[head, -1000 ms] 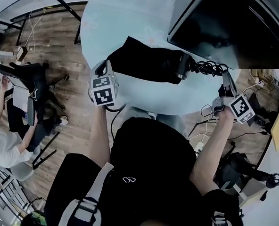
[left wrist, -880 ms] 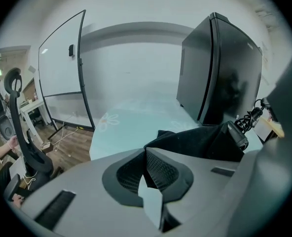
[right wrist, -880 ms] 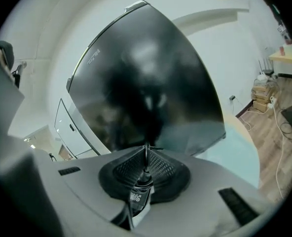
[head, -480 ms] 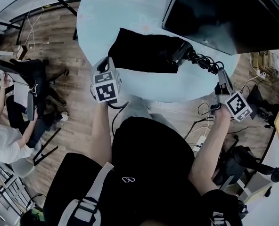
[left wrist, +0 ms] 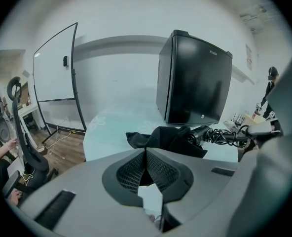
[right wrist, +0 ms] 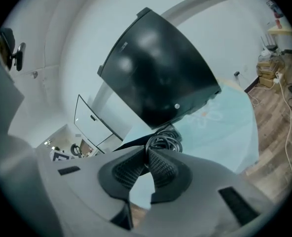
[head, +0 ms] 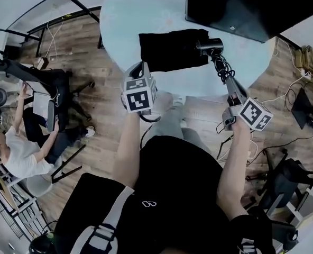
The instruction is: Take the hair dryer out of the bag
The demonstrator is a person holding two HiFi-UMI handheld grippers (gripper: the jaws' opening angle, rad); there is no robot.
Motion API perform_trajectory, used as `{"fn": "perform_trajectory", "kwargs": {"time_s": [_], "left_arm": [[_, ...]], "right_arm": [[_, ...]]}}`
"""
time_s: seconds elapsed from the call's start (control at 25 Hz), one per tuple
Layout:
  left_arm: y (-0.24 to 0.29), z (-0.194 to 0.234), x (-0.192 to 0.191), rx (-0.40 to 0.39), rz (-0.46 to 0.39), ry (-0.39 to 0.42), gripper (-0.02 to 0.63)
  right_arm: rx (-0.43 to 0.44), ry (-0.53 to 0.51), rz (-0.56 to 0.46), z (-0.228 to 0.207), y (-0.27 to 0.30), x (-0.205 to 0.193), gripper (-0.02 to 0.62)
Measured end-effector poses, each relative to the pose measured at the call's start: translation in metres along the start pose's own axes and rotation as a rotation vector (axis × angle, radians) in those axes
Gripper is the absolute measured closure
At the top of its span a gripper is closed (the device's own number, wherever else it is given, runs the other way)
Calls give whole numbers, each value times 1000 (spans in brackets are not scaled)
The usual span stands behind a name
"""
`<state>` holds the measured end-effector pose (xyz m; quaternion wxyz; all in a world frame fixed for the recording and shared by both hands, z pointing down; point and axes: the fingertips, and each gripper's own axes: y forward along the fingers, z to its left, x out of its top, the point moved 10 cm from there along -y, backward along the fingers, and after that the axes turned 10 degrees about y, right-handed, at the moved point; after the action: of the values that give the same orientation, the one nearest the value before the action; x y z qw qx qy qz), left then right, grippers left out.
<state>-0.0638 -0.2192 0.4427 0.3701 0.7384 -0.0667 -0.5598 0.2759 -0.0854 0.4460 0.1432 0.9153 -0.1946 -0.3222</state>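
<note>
Although the cord [head: 222, 67] already trails out toward us, we judge the job only partly done. The hair dryer [head: 209, 45] lies at the right mouth of the bag [head: 169, 49] on the round surface [head: 130, 15], not clearly free of it. Our right gripper [head: 231, 86] has its jaws pinched on the cord, though they have just eased open slightly. Our left gripper [head: 139, 70] has its jaws together by the bag's near left corner; whether they nip cloth we cannot tell. Drawing the dryer clear remains.
</note>
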Motion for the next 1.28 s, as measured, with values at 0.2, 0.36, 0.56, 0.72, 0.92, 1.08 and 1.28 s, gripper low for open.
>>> {"fn": "perform_trajectory", "kwargs": {"time_s": [0.2,0.36,0.56,0.72,0.92,1.08,1.28], "left_arm": [[-29,-2,-2,5,-10,5,578],[-38,-2,-8,15,-17,9,577],[-41,12,-22,-1,-4,-6,578],[-55,16,-28,-4,-16,-15,578],[-64,-8,-19,-56,-69,-10,580],[-70,-31,1,-99,-150,-32,594],[-81,-60,31,-173,-255,11,594]], "right_arm": [[-6,-18,110,14,5,-35,558],[-63,-90,200,17,17,-63,552],[-142,-73,304,4,30,-97,551],[-189,-116,350,2,24,-97,430],[-255,-218,401,9,11,-86,443],[-229,-310,319,38,7,-68,507],[-106,-360,134,75,-4,-39,588]]}}
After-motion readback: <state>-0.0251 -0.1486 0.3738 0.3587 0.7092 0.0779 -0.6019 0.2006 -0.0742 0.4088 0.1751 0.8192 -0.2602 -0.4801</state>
